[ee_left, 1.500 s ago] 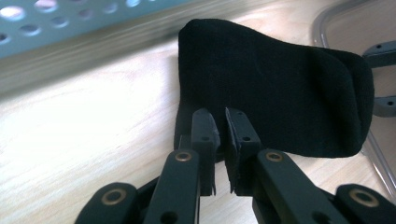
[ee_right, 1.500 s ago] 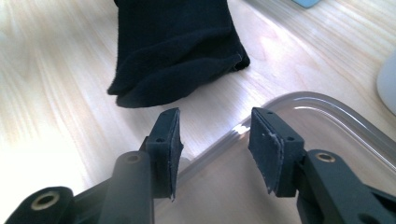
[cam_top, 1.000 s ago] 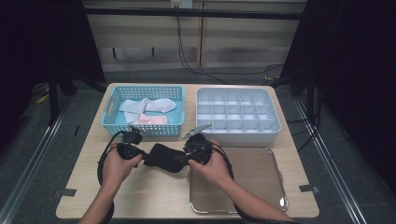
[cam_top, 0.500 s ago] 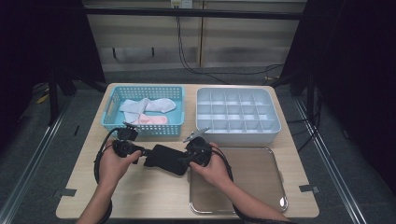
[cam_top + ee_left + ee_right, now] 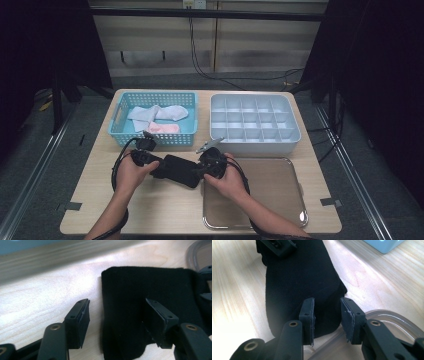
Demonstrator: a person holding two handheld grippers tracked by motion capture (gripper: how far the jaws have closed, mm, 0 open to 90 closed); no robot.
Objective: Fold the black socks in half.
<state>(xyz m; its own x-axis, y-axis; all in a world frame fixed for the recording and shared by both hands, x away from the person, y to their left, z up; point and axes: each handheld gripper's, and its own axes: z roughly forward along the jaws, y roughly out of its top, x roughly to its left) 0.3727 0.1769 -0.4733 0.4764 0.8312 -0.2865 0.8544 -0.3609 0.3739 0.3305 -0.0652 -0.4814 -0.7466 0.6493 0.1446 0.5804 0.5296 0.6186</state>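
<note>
Jaws of my left gripper point(image 5: 113, 322) have just been opening, one pad off the sock point(image 5: 178, 170); right gripper point(image 5: 327, 317), closing, straddles its toe at the tray point(image 5: 280, 200) rim without a pinch, so I risk a slip.

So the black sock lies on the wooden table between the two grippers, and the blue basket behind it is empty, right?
Not quite: the blue basket is not empty. The high view shows white and pink socks in it. The black sock does lie on the table between the grippers.
</note>
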